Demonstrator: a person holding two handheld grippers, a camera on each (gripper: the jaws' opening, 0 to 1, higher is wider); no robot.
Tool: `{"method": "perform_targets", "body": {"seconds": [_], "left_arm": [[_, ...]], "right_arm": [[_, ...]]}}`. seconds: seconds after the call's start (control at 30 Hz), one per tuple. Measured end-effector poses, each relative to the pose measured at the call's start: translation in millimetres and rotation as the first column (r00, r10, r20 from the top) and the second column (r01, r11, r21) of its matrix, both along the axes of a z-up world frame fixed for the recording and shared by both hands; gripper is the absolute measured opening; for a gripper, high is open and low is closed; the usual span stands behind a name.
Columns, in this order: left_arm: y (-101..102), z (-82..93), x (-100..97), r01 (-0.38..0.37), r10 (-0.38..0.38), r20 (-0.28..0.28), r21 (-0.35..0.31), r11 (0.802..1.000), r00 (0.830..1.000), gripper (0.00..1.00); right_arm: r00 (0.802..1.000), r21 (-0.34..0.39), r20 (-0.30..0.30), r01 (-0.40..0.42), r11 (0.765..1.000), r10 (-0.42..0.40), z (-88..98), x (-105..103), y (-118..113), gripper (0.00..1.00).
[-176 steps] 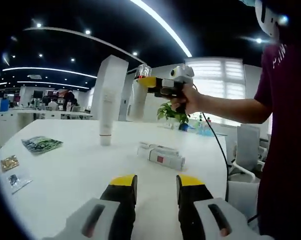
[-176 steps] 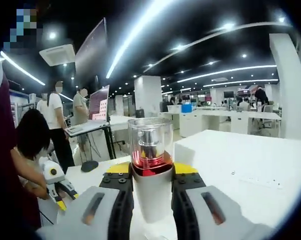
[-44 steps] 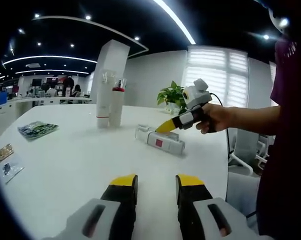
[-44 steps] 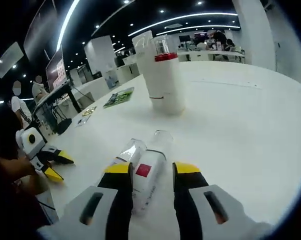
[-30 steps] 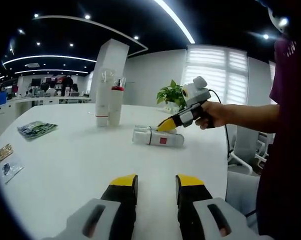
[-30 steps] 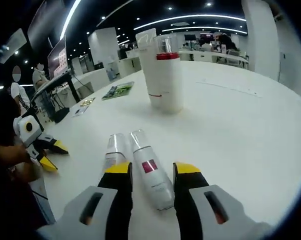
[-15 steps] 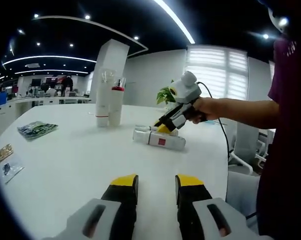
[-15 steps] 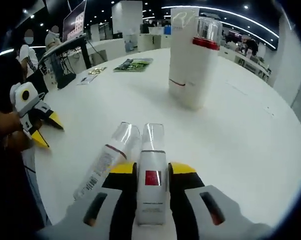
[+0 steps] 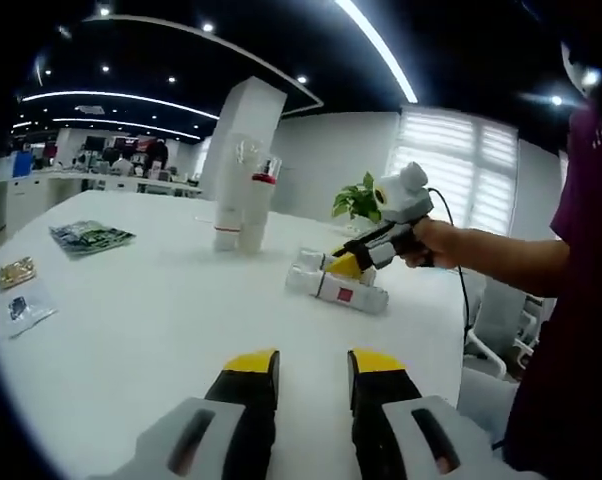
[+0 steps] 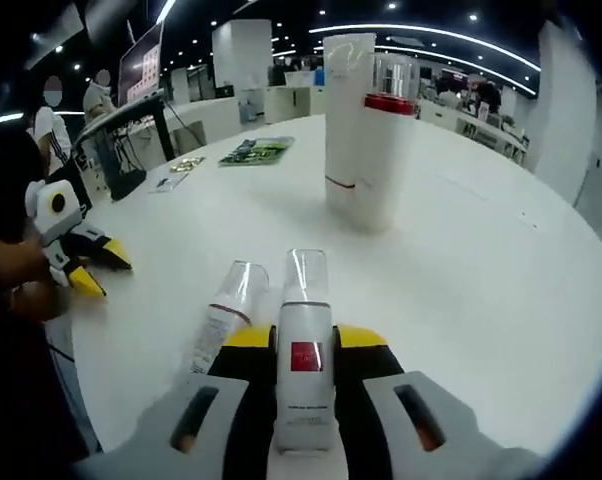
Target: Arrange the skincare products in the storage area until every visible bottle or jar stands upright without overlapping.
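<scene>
In the left gripper view, the left gripper [image 9: 306,372] rises from the bottom centre with its yellow-tipped jaws apart and nothing between them, over the bare white table [image 9: 151,320]; at centre right the right gripper [image 9: 343,265], held by a person's hand [image 9: 433,243], sits at the two lying bottles, the bottle with the red label [image 9: 343,292] nearest and the second lying bottle [image 9: 307,261] just behind it; left of centre, further back, the red-collared bottle [image 9: 256,212] stands upright touching or just beside the tall white tube [image 9: 229,205]; a green packet [image 9: 89,237] lies at the left, with a gold sachet [image 9: 18,272] and a clear sachet [image 9: 25,308] nearer the left edge; a potted plant [image 9: 359,203] stands behind the right gripper. In the right gripper view, the right gripper is at bottom centre with its jaws clamped on the bottle with the red label, which lies along the jaws with its clear cap pointing up the frame; the second lying bottle rests just left of it, apart from the jaws; the red-collared bottle and the tall white tube stand upright together in the upper middle; the left gripper shows at the left edge, its jaws apart; the green packet lies at upper left of the table.
</scene>
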State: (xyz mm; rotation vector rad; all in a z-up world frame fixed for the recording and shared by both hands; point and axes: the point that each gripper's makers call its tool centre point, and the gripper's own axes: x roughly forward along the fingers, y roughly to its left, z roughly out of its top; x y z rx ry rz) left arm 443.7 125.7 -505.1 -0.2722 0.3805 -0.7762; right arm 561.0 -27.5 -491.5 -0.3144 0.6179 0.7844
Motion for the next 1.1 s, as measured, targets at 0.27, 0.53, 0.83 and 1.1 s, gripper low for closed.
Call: {"method": "perform_targets", "body": {"seconds": [0.27,0.53,0.83,1.1], "left_arm": [[-2,28.4,9.1,-0.079,0.077,-0.024,-0.129,0.988,0.997,0.32],[-13,64.2,17.8,-0.134,0.118,-0.077,-0.243,0.961,0.99,0.42],[-19,91.6,16.0,-0.187,0.137,-0.158,-0.36,0.914,0.978,0.59],[-37,99.4,8.8,-0.189,0.114,-0.197,-0.42,0.888,0.974,0.64]], "right_arm": [[0.992,0.192,0.116,-0.077,0.978,0.055,46.2,-22,29,0.19],[0.966,0.271,0.237,-0.171,0.947,0.106,71.6,-53,64,0.2],[0.941,0.304,0.328,-0.192,0.933,0.087,83.7,-81,75,0.2],[0.91,0.245,0.392,-0.247,0.938,0.137,85.1,-102,87,0.2]]}}
